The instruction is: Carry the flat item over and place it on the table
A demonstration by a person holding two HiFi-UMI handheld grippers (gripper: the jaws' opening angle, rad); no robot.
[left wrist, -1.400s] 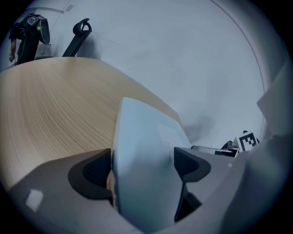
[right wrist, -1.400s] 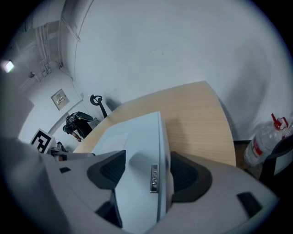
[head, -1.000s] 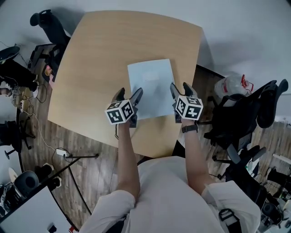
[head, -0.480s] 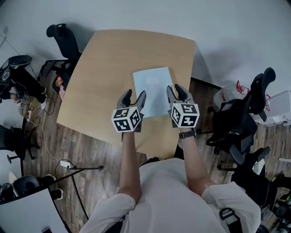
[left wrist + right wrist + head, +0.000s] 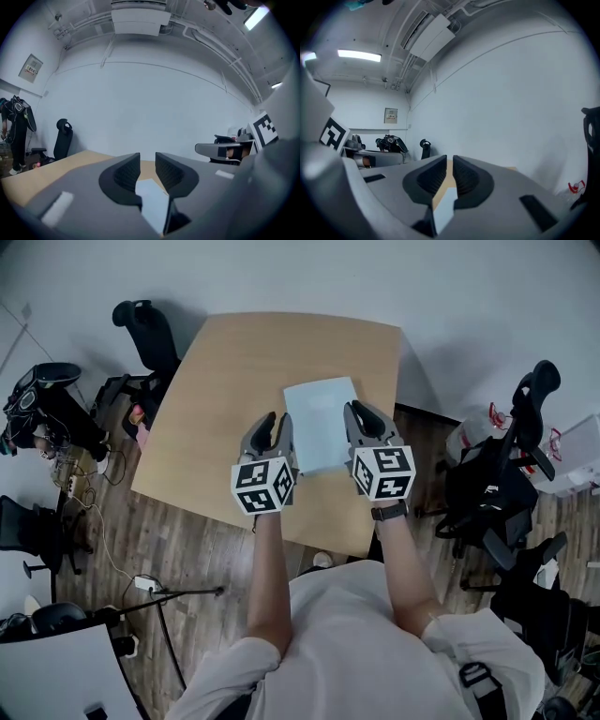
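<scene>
The left gripper (image 5: 269,425) and the right gripper (image 5: 362,414) are both closing, each down to a narrow slot with nothing pinched between its pads. The pale flat sheet (image 5: 321,423) is only showing through each gap. It is lying flat on the wooden table (image 5: 225,381), toward the table's near edge and right side, and the two grippers are hovering over the table's near part, one overlapping each side of the sheet.
</scene>
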